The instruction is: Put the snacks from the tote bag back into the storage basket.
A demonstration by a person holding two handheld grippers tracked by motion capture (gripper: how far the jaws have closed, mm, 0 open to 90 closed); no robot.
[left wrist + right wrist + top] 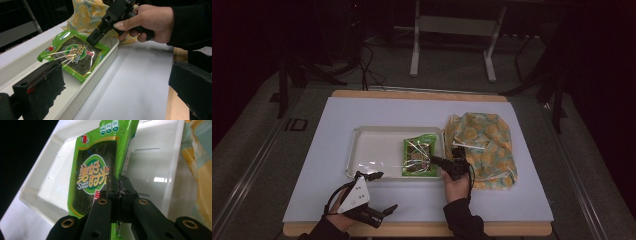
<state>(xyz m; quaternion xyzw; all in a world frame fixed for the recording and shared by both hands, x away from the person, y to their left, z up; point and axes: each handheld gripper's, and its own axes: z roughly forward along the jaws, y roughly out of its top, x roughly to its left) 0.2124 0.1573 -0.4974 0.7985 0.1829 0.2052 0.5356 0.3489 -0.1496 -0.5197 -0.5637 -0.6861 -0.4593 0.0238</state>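
The high view is dim and grainy, with dark corners and a black room beyond the worktop (332, 150), whose pale sheet is the brightest area. Light falls from above: a white glare streak lies on the tray (362, 150) floor between the two claws. In the left claw view the packet (75, 53) ahead of the claw carries bright streaks of glare on its film, and the near jaws are soft and out of focus. In the right claw view the packet's print just beyond the right claw (119, 182) is sharp, the tray wall to its right shows a small glare patch, and the cloth (200, 170) at the edge is blurred.
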